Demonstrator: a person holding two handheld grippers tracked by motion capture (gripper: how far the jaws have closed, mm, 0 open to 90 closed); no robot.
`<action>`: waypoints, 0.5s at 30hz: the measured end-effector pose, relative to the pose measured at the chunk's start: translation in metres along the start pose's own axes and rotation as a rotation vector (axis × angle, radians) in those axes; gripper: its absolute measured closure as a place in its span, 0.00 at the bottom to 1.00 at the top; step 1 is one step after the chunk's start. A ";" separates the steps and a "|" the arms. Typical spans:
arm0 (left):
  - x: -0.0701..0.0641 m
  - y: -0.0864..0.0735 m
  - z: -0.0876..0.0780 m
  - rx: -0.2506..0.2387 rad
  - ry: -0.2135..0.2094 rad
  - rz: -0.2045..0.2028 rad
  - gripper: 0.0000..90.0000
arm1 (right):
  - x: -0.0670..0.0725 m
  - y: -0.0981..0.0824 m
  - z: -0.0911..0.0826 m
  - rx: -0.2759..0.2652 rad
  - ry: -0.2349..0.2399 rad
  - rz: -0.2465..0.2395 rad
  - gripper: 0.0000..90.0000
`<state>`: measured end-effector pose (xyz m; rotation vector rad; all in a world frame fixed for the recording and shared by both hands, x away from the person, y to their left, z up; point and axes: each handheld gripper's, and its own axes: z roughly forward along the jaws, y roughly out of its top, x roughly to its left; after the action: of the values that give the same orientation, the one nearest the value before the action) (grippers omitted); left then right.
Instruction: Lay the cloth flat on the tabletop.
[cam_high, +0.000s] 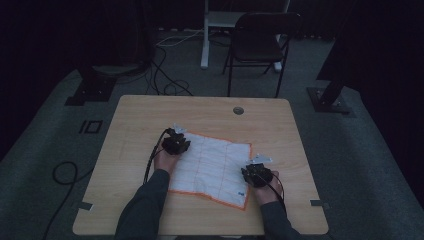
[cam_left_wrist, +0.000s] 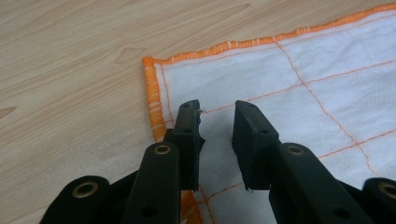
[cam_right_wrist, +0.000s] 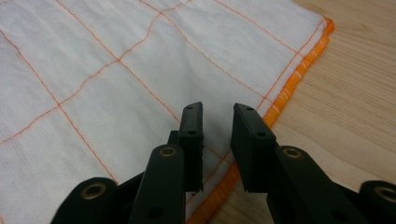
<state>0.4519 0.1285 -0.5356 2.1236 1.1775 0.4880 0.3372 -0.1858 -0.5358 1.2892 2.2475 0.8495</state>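
Note:
A white cloth with thin orange grid lines and an orange hem lies spread flat on the wooden table. My left gripper sits at the cloth's far left corner. In the left gripper view its jaws stand a little apart over the white fabric, just inside the hem, with nothing between them. My right gripper is at the cloth's right edge. Its jaws are likewise slightly apart over the cloth next to the orange hem, gripping nothing.
A round cable hole sits near the table's far edge. Beyond the table stand a dark folding chair and a white desk leg. Cables trail on the grey floor. Bare wood surrounds the cloth.

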 end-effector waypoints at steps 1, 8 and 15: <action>0.000 0.000 -0.001 0.000 0.000 0.002 0.80 | 0.000 0.000 0.000 -0.002 0.002 -0.003 0.82; 0.005 -0.009 -0.006 -0.017 0.009 -0.019 0.82 | -0.008 0.002 0.005 -0.022 -0.005 -0.010 0.79; 0.008 -0.018 -0.016 -0.009 0.044 -0.057 0.85 | -0.011 0.006 0.009 -0.020 -0.020 -0.019 0.78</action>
<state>0.4353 0.1481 -0.5363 2.0750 1.2543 0.5165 0.3519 -0.1900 -0.5375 1.2605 2.2266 0.8468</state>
